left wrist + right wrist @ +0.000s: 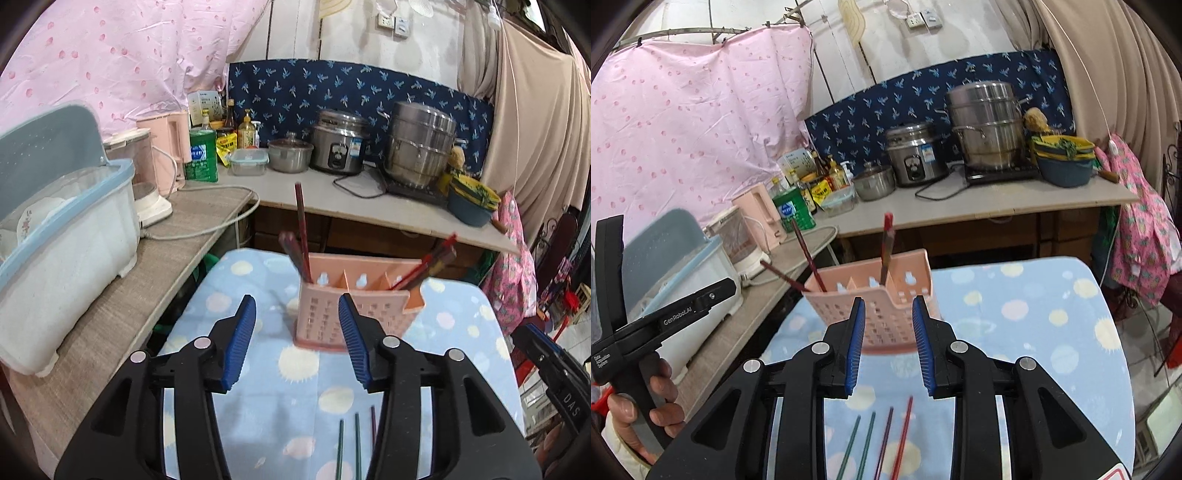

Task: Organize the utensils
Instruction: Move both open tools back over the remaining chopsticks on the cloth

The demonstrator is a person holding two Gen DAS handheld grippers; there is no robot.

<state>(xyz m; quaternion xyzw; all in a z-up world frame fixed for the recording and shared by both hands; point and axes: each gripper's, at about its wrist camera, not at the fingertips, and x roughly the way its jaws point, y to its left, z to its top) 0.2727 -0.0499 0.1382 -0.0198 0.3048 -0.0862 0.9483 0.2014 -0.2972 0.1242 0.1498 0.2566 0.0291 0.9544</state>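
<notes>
**Loose chopsticks wait on the cloth, holder stands half filled**

Four chopsticks [882, 439] lie side by side on the spotted blue cloth [1015, 332], just below the right gripper [888, 343], whose jaws stand apart with nothing between them. Two are green, one purple, one red. Their long axes run roughly toward the pink holder [886, 314], fanning slightly; which end is the tip cannot be told, since the near ends run out of view.

The left gripper [297, 343] is also spread wide and empty, hovering short of the holder [354, 317]. The holder stands upright on the cloth, with dark red chopsticks [301, 236] leaning in its left compartment and another bunch [428, 266] tilted out at the right end.

The loose sticks are likely light, stiff and smooth, so they may roll or slip under a pinch. A hold across the middle of a single stick, at right angles to its length, looks safest; lying flat, they leave little room for the pads. The perforated plastic holder is probably light too and could tip if nudged.
</notes>
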